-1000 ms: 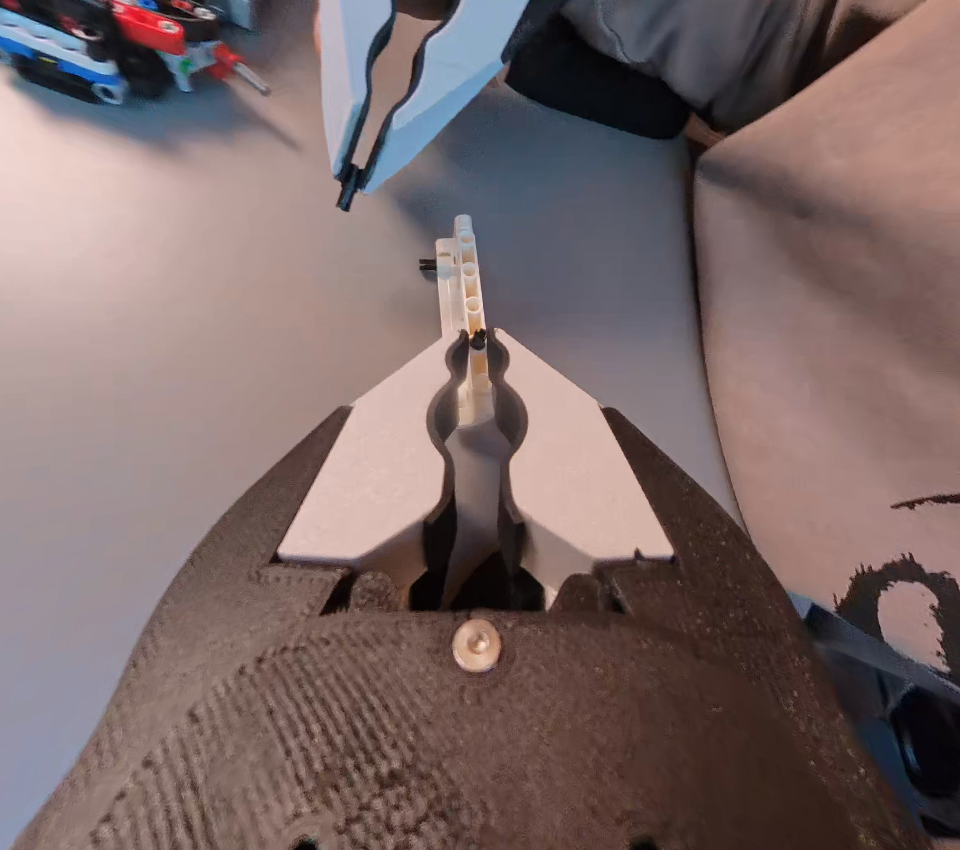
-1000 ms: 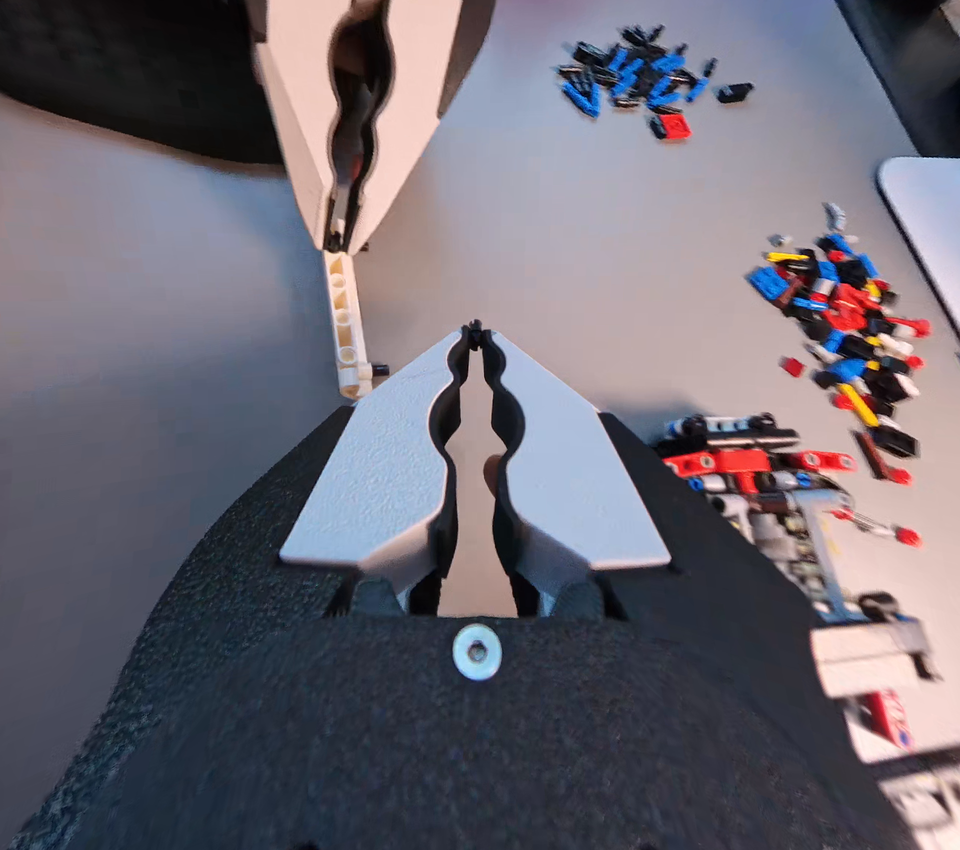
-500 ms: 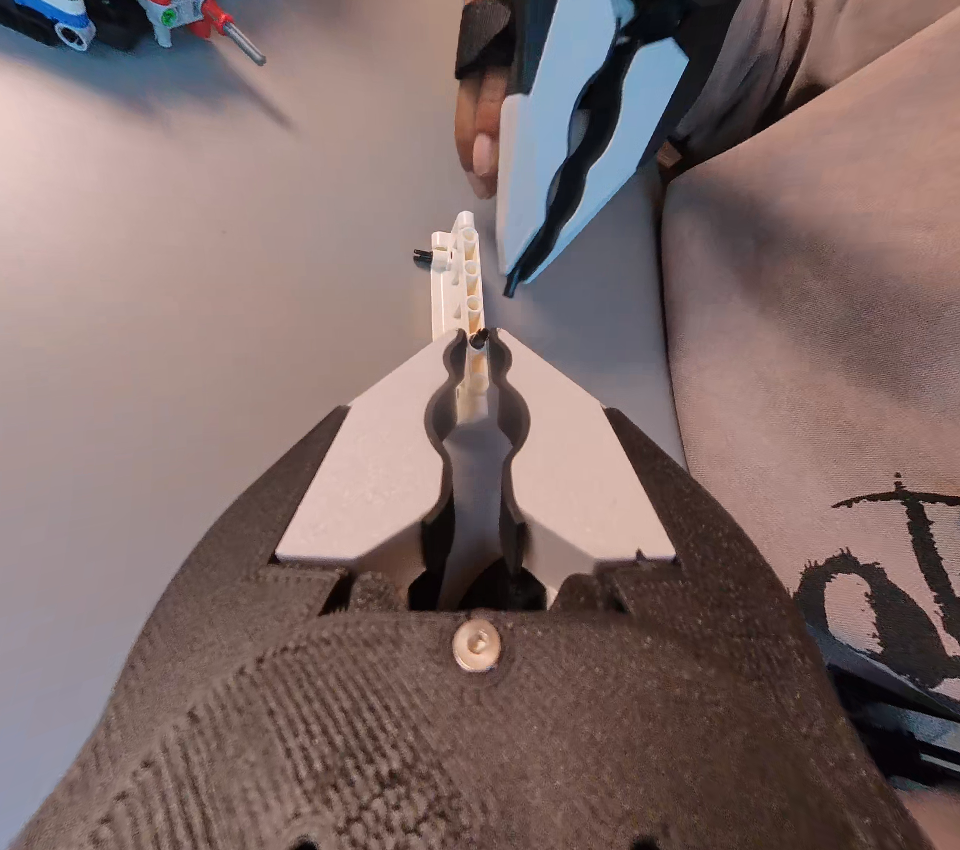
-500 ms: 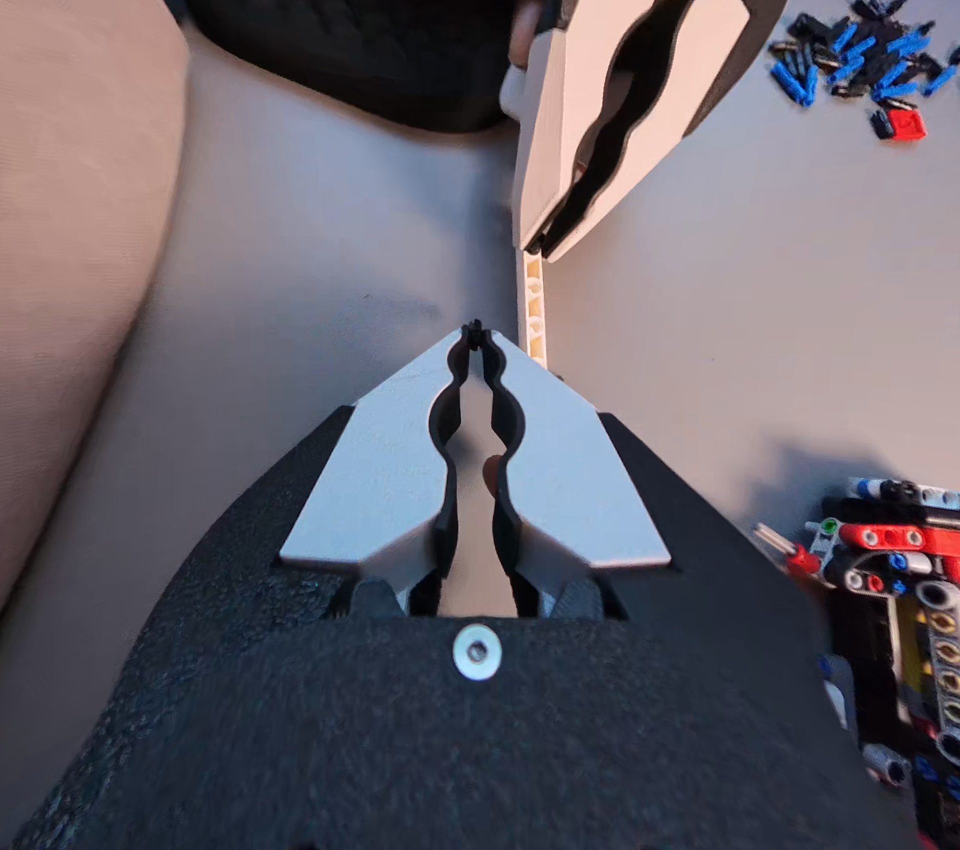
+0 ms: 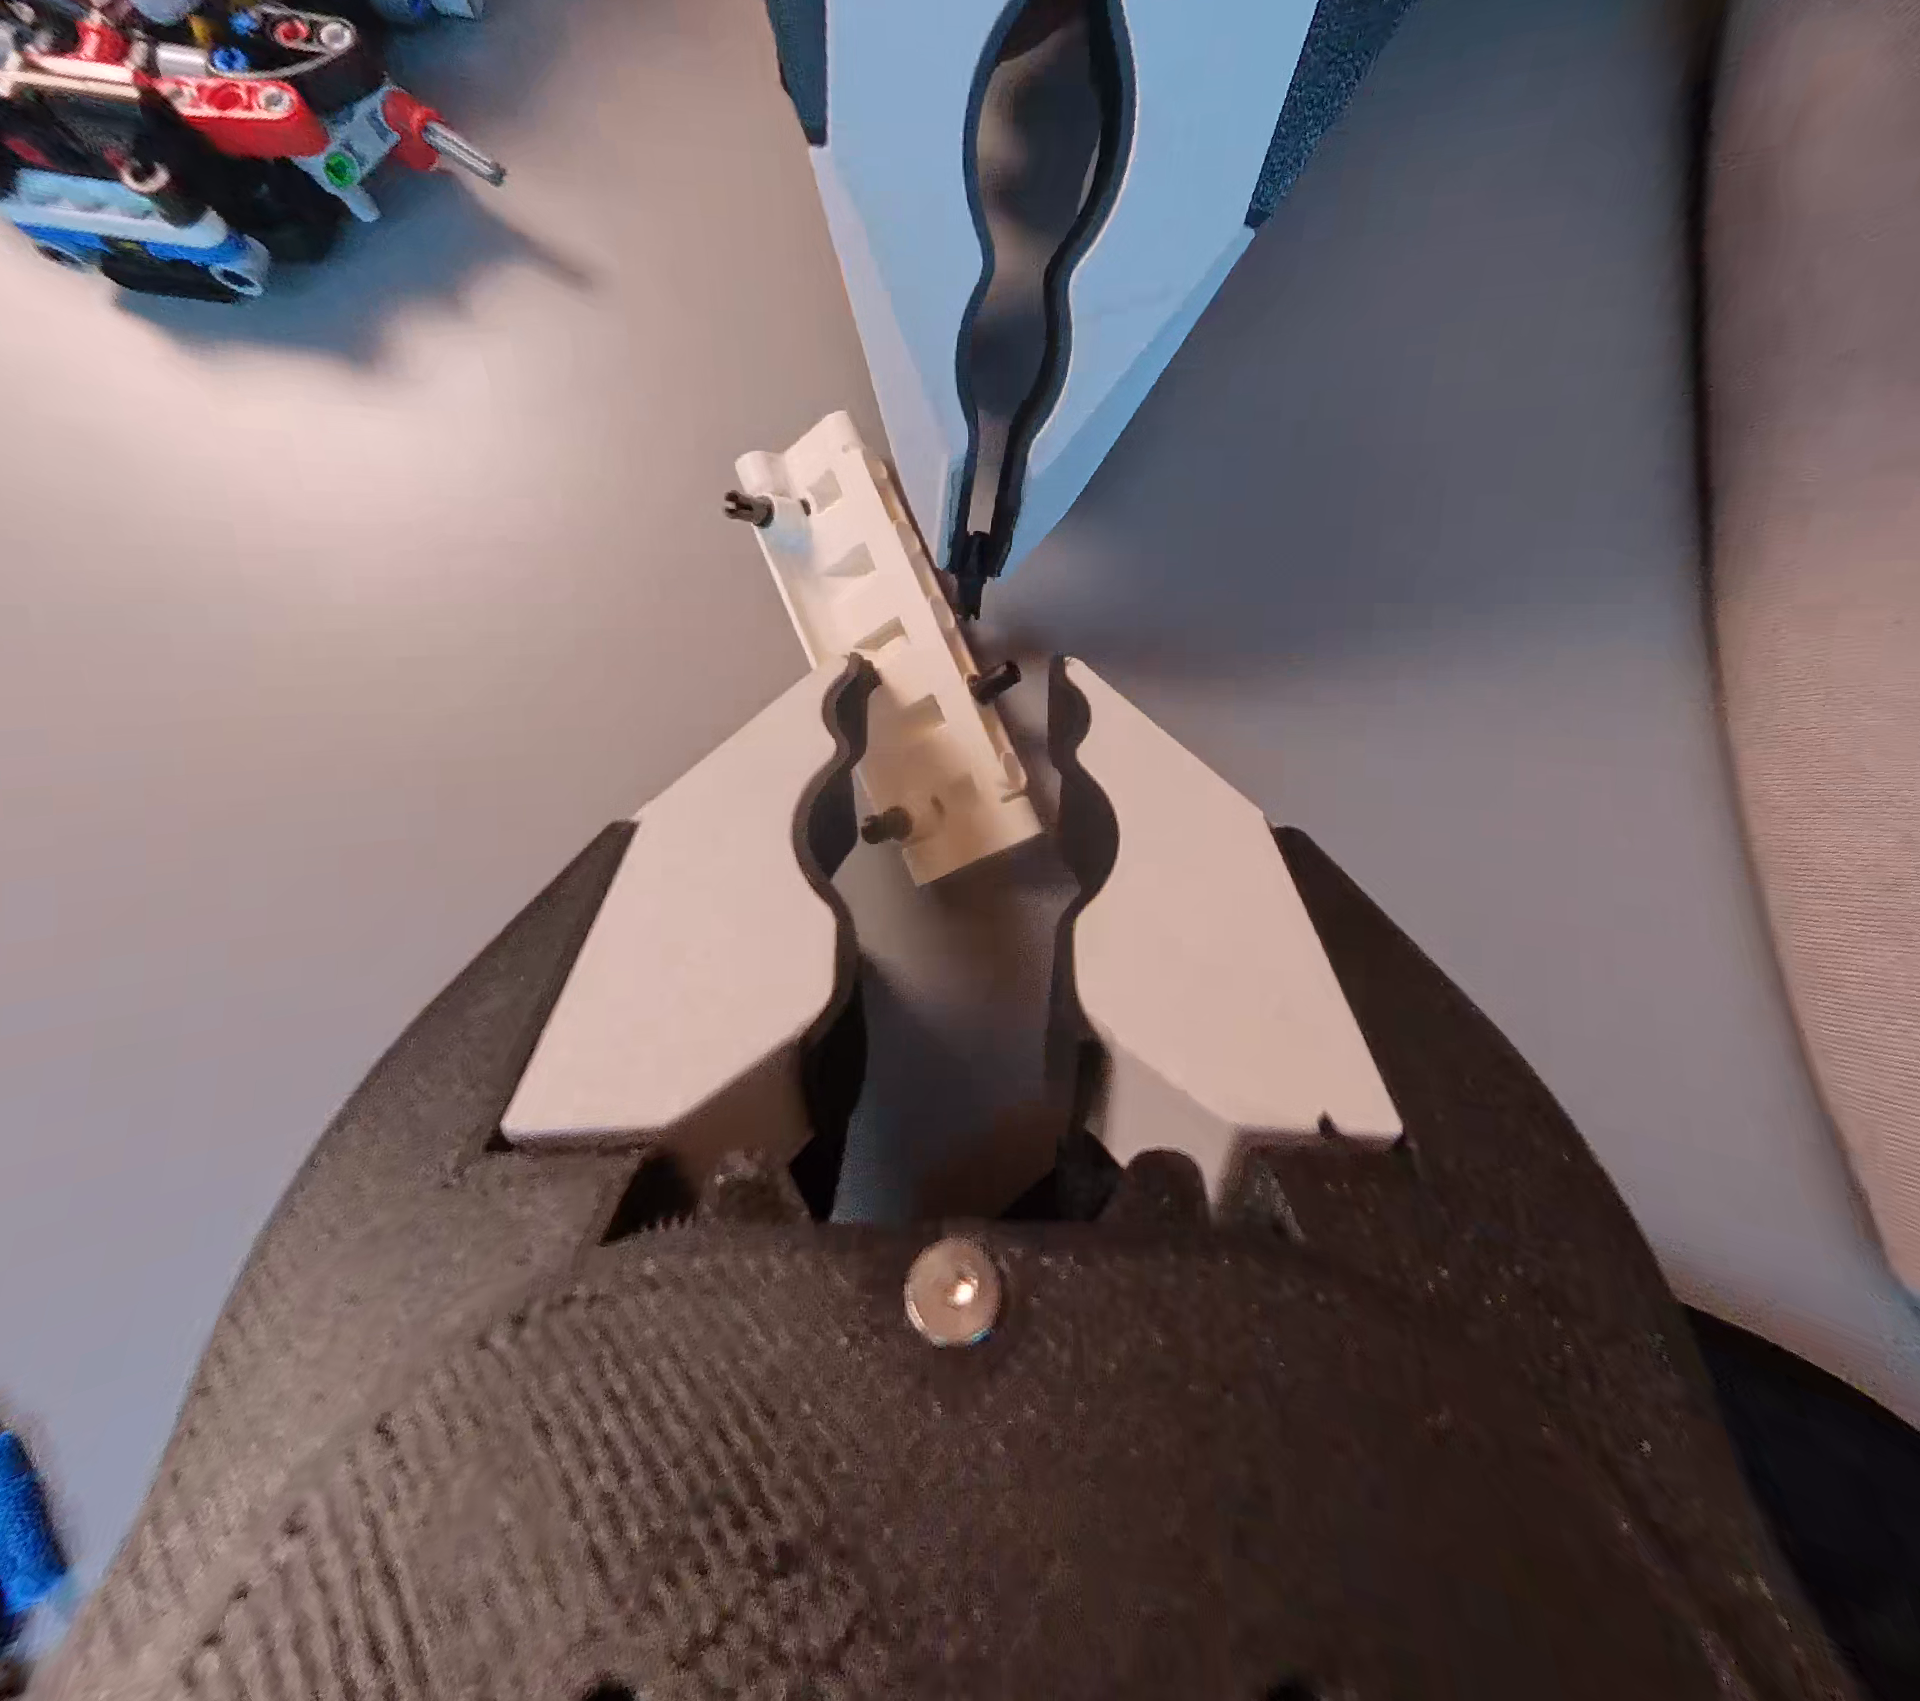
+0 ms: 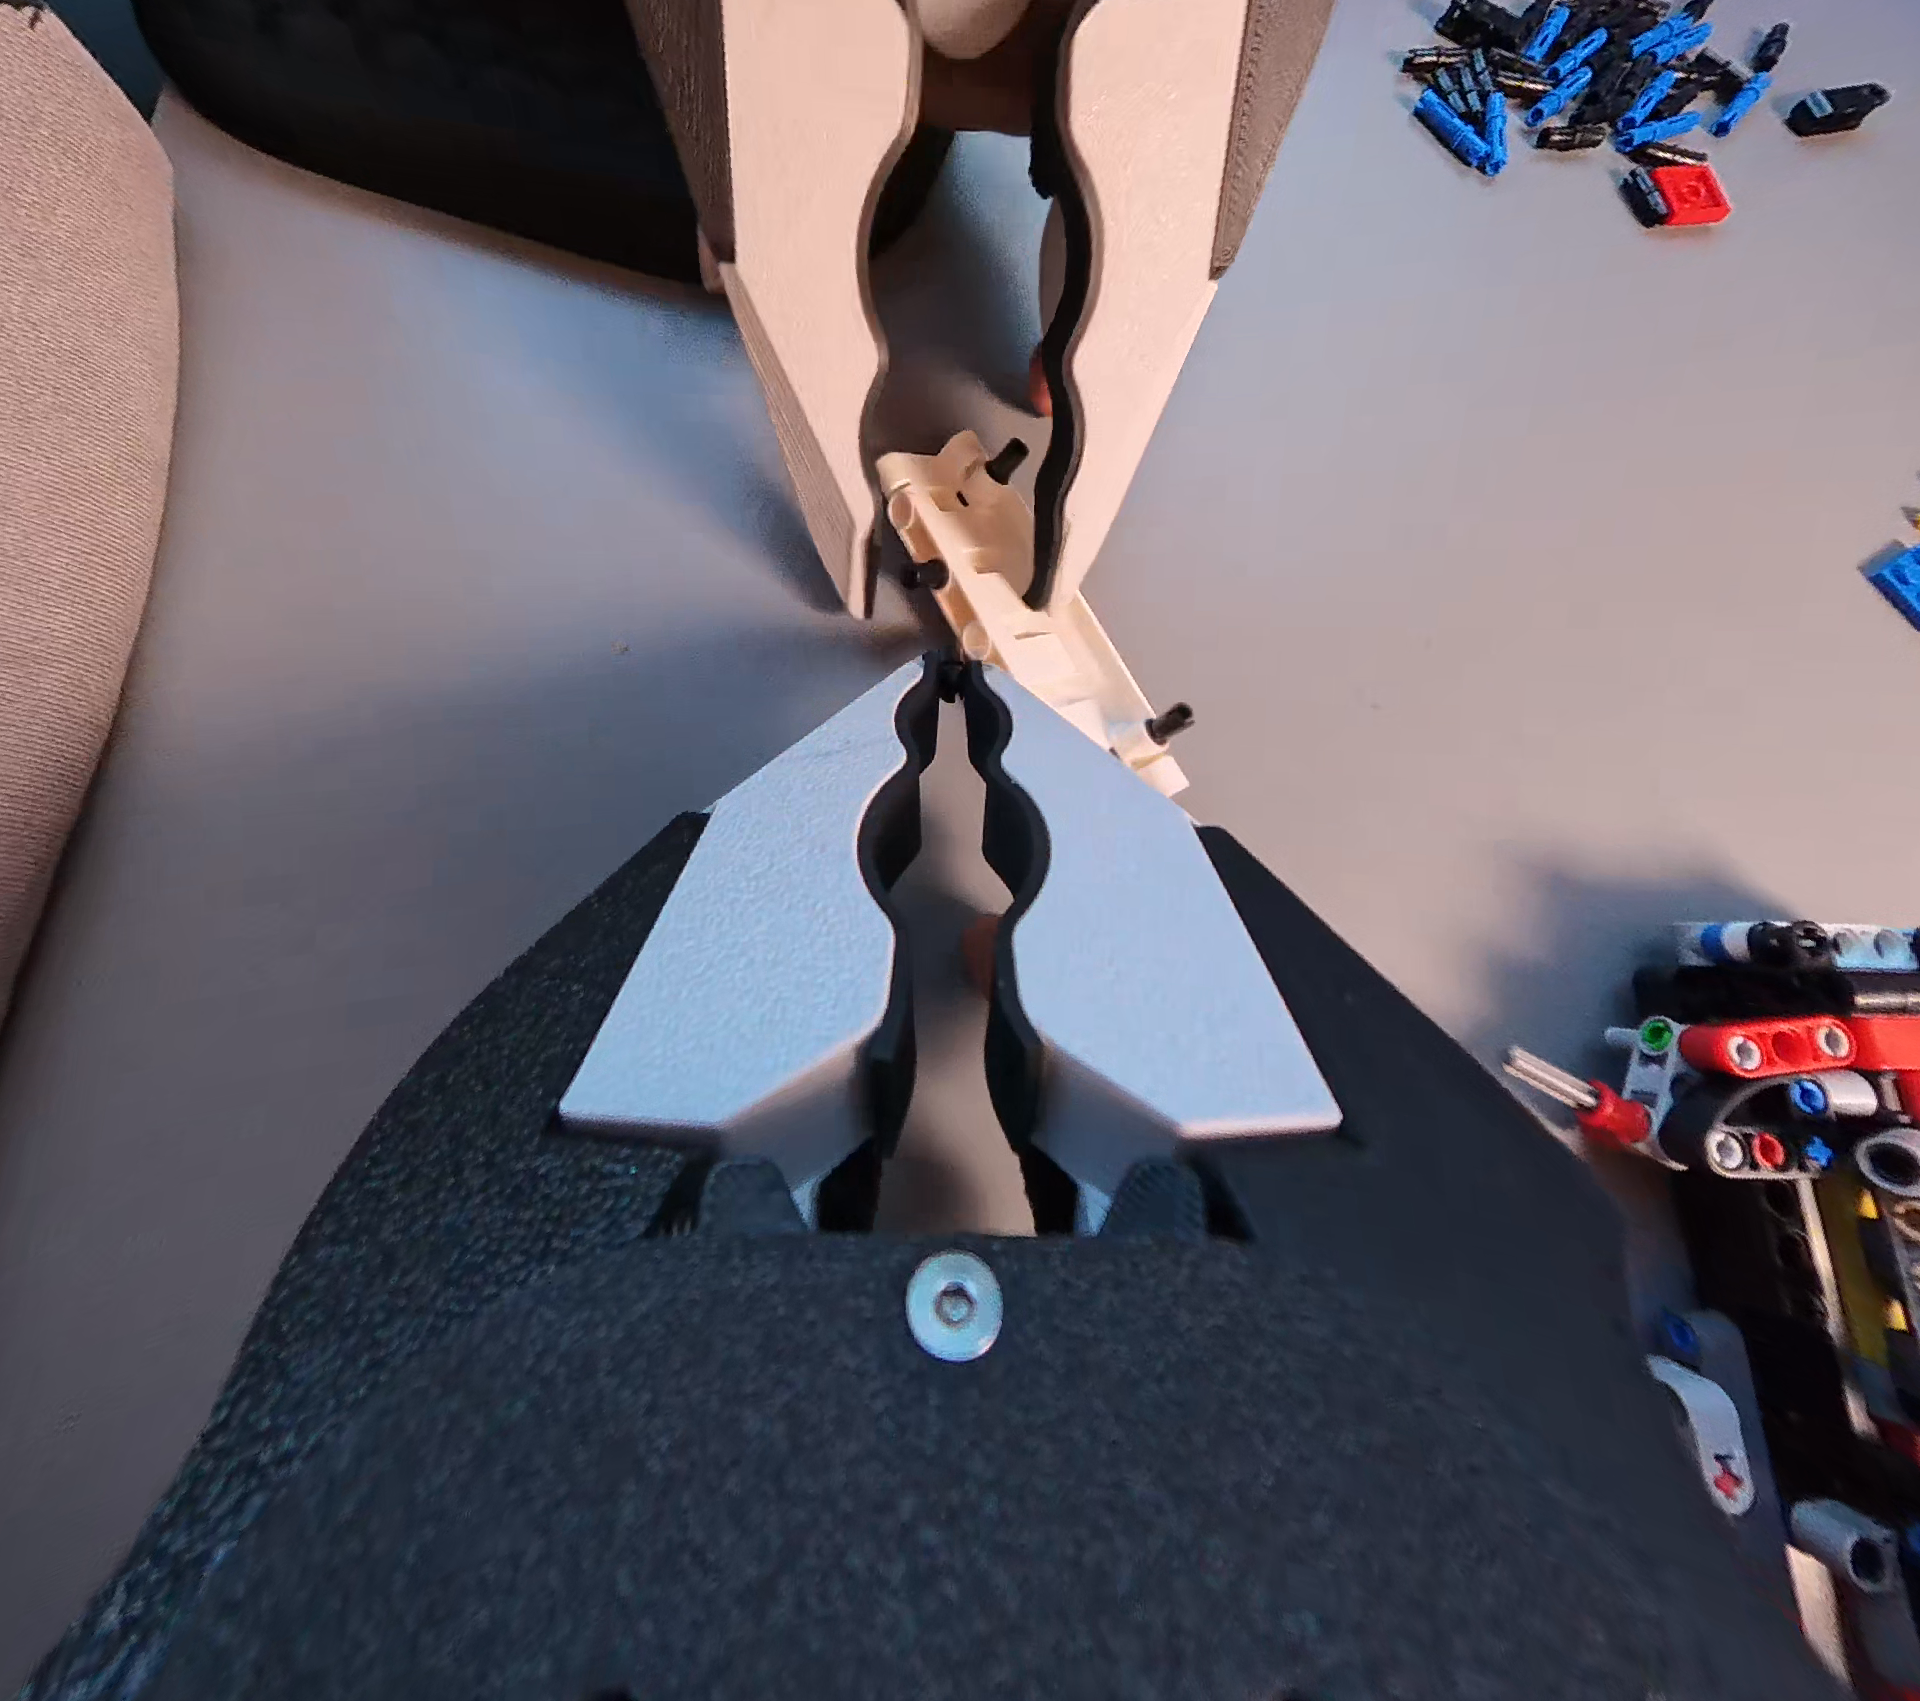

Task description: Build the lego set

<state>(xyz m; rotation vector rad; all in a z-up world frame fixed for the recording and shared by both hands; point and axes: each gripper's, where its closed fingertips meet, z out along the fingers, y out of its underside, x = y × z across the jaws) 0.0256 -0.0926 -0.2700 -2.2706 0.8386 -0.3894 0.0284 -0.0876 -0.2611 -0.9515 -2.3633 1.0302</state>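
Now L gripper (image 5: 956,664) is spreading, no longer pinching white beam (image 5: 894,675), which is lying tilted between its fingers at frame centre. R gripper (image 6: 948,664) is pressed together on a black pin, tip touching beam; pin insertion prob. next. Model (image 6: 1787,1121) sitting lower right.

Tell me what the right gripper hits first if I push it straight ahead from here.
The white beam, which lies right at the right gripper tips, between the left gripper fingers. The tips look nearly touching it already, though depth is hard to judge.
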